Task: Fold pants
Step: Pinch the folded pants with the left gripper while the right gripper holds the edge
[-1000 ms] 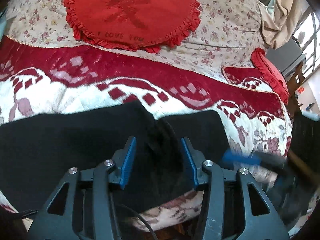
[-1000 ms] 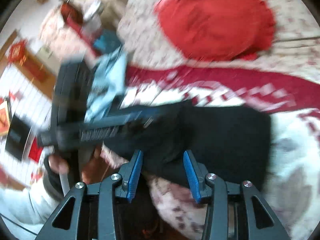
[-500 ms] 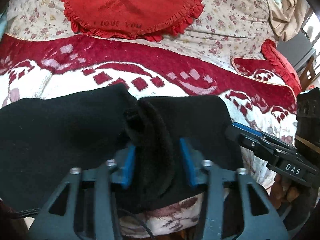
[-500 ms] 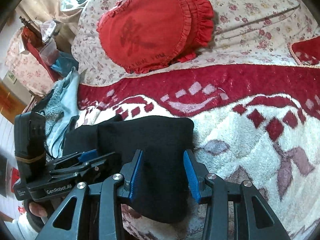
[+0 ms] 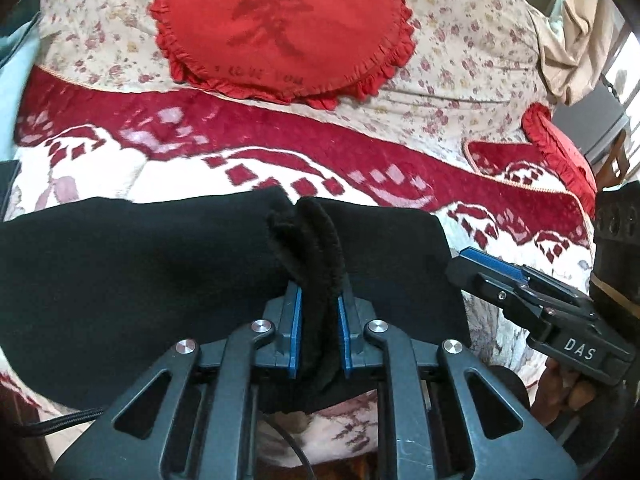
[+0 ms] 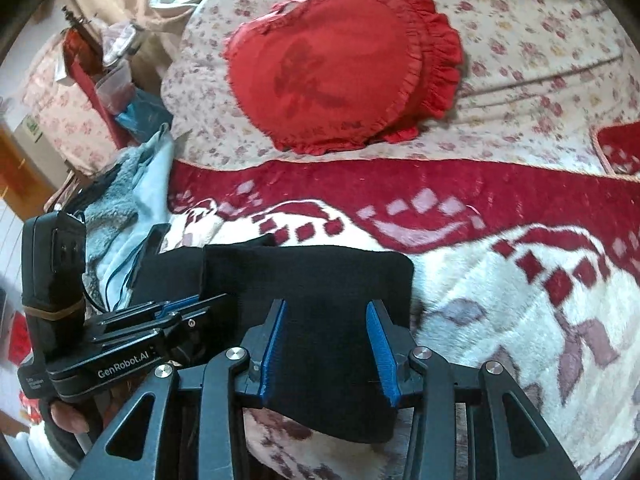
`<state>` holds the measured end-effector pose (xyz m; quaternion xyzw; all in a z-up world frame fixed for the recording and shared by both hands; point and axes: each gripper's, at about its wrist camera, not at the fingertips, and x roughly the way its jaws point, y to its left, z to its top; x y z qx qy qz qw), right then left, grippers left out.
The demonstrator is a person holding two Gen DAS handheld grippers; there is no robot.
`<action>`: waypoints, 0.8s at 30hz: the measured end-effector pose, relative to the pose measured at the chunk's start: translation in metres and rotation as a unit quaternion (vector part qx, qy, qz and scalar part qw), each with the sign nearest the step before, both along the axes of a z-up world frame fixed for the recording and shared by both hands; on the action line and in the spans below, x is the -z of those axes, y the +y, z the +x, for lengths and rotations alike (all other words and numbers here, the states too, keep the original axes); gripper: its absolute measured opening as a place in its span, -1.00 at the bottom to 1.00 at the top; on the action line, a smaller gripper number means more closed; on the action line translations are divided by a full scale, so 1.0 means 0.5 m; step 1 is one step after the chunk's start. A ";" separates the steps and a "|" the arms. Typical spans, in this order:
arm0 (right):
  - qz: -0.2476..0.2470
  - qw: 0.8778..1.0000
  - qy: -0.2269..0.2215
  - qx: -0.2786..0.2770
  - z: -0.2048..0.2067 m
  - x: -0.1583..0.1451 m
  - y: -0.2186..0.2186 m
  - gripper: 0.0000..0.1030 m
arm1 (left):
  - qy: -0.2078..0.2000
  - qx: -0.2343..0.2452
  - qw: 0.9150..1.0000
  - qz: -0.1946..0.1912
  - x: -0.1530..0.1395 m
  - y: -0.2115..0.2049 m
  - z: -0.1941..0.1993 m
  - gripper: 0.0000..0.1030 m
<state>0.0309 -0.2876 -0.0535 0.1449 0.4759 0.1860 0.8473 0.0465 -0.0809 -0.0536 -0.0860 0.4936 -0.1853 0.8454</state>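
Note:
Black pants (image 5: 140, 272) lie flat across the near edge of a red and white blanket (image 5: 280, 148). My left gripper (image 5: 319, 320) is shut on a bunched ridge of the black fabric near the middle of the near edge. In the right wrist view the pants (image 6: 320, 280) show as a folded black rectangle. My right gripper (image 6: 326, 340) is open, its blue pads on either side of the fabric's near edge, not pinching it. The right gripper also shows at the right of the left wrist view (image 5: 520, 292). The left gripper shows at the left of the right wrist view (image 6: 132, 340).
A round red frilled cushion (image 5: 280, 28) lies on the floral sheet (image 5: 460, 48) behind the blanket. A second red cushion (image 5: 560, 148) sits at the right. Light blue and grey cloths (image 6: 132, 200) are heaped at the bed's left side, with furniture beyond.
My left gripper closed on a ridge of the black fabric. My right gripper swung in from the side and settled, open, over the near edge of the pants.

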 end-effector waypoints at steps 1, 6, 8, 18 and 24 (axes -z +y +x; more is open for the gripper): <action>0.000 1.000 0.000 -0.003 0.002 0.000 0.005 -0.22 | 0.000 -0.004 1.000 0.000 -0.001 0.009 -0.002 -0.73; -0.003 1.000 0.012 -0.014 0.020 0.020 0.029 -0.22 | 0.015 -0.024 1.000 0.012 0.025 0.030 -0.001 -0.73; -0.008 1.000 0.024 -0.018 0.034 0.038 0.039 -0.22 | 0.021 -0.028 0.999 0.017 0.042 0.032 -0.001 -0.73; -0.036 0.998 0.033 -0.025 0.054 0.053 0.070 -0.22 | 0.013 -0.017 0.999 0.031 0.045 0.031 -0.005 -0.69; -0.050 0.998 0.032 -0.021 0.027 0.031 0.077 -0.22 | 0.013 -0.014 0.999 0.034 0.030 0.037 -0.022 -0.49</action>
